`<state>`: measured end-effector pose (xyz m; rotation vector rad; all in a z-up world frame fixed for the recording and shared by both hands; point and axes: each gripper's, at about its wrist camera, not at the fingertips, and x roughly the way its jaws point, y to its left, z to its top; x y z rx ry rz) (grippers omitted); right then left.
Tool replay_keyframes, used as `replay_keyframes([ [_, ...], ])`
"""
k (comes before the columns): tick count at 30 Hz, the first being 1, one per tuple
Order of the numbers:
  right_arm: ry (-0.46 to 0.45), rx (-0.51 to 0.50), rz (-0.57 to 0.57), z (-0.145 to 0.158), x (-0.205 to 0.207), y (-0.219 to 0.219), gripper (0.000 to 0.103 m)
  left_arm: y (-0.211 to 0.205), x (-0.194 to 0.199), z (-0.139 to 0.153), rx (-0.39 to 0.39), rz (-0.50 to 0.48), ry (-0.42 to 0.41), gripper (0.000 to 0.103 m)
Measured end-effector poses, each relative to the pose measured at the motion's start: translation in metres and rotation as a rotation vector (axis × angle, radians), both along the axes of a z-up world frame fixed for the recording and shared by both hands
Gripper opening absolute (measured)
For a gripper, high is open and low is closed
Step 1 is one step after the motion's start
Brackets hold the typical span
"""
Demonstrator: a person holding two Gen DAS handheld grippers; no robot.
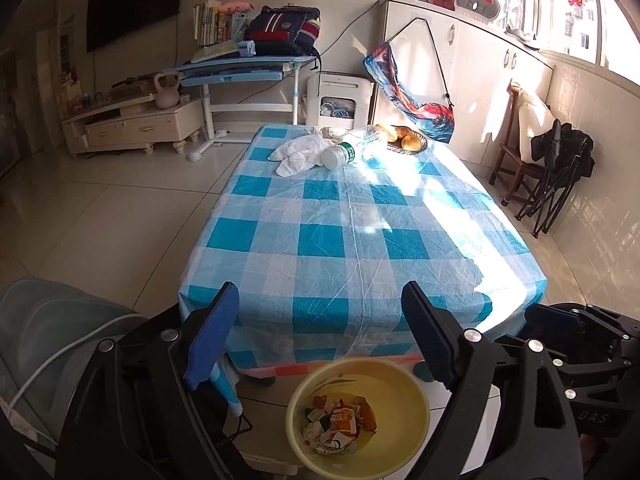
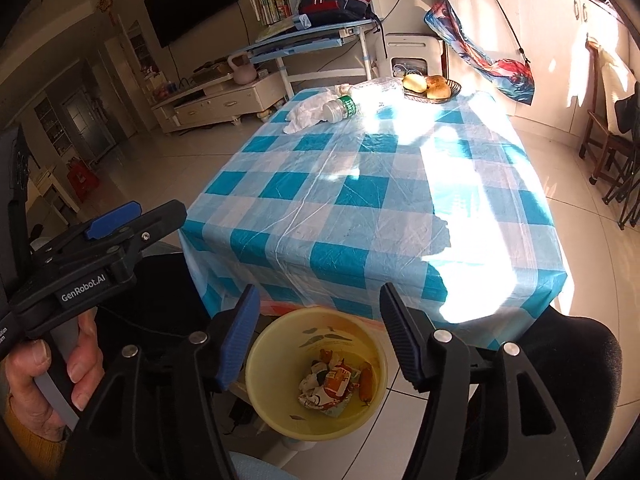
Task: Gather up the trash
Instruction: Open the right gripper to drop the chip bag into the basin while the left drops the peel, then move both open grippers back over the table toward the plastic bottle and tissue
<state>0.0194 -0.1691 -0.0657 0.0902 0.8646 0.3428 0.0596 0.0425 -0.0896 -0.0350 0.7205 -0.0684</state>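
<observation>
Both wrist views overlook bin [image 1: 358,416] (near) and table [image 1: 360,216].

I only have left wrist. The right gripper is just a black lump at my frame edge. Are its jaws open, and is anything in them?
Observer: The right gripper is open and empty, and the yellow bin shows between its fingers.
Operator: How is the left one being held? I can't see behind my camera.
Observer: A hand is wrapped round the grey handle of the left gripper, with a mustard sleeve at the wrist.
Operator: Is any trash stuck to the outside of the left gripper?
Observer: No. Its side looks clean in the right wrist view, and the blue pad is bare.
</observation>
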Motion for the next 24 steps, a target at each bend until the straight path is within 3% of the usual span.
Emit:
replay_keyframes([
  [12, -0.079, -0.206, 0.126, 0.025, 0.012, 0.049, 0.071, 0.031, 0.035, -0.005, -0.014, 0.099, 0.02, 0.082],
  [24, -0.128, -0.29, 0.193, 0.034, 0.026, 0.069, 0.072, 0.037, 0.069, -0.012, -0.02, 0.135, 0.039, 0.082],
])
